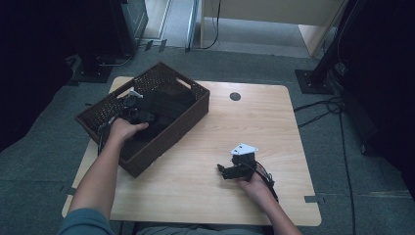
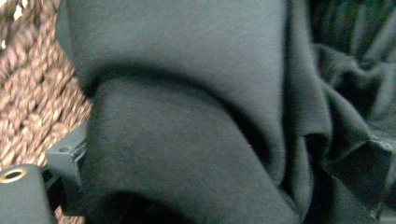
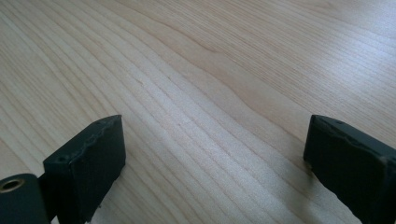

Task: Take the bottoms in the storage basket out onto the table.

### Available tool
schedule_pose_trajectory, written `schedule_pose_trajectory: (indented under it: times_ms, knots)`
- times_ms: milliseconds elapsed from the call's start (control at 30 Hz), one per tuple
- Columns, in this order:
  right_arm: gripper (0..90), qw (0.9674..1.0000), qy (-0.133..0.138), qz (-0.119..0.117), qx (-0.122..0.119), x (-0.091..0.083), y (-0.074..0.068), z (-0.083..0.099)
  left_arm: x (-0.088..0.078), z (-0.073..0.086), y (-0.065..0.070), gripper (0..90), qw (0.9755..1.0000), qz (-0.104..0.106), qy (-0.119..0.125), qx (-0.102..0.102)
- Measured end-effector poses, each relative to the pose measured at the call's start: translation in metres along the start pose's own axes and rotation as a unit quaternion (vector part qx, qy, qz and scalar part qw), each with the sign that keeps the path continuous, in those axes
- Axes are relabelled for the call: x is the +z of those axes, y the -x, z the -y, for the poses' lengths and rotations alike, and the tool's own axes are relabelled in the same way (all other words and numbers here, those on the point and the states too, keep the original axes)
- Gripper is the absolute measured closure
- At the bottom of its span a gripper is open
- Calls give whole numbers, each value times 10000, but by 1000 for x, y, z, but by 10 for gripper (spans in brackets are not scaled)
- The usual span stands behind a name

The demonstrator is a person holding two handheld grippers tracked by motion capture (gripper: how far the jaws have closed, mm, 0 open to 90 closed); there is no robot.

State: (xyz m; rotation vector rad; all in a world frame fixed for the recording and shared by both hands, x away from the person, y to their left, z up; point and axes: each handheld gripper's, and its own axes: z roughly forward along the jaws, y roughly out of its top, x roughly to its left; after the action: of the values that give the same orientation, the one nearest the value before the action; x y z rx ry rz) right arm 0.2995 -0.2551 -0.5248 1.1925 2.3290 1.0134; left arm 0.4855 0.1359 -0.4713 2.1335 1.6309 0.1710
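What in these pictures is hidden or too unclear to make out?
- Left gripper jaws, left gripper view: dark cloth covers them, so open or shut is unclear.
- Kind of garment, high view: bunched black in the woven basket, shape lost.
- Basket floor, high view: the cloth and the left hand cover much of it.
- Right gripper, high view: too small to judge its jaws.

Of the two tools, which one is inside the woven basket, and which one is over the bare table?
The left tool is inside the woven basket, pressed into the black cloth. The right tool is over the bare wooden table, with its jaws wide apart and nothing between them.
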Motion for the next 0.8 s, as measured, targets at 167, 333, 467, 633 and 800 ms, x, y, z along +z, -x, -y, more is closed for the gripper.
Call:
schedule_pose_trajectory:
  times_ms: [167,333,467,633,800]
  knots:
    - [54,10000,-1,2,-1,0,0,0,9,6,-9,0,9992,209,-141,-317]
    - [53,10000,0,-1,1,0,0,0,8,4,-1,0,9993,230,-260,-155]
    - [53,10000,0,0,-3,0,0,0,4,2,-2,108,9992,258,-292,-95]
    - [53,10000,2,-1,0,0,0,0,2,1,13,91,9992,293,-106,262]
    - [54,10000,0,0,-2,0,0,0,14,1,11,0,9990,368,-193,141]
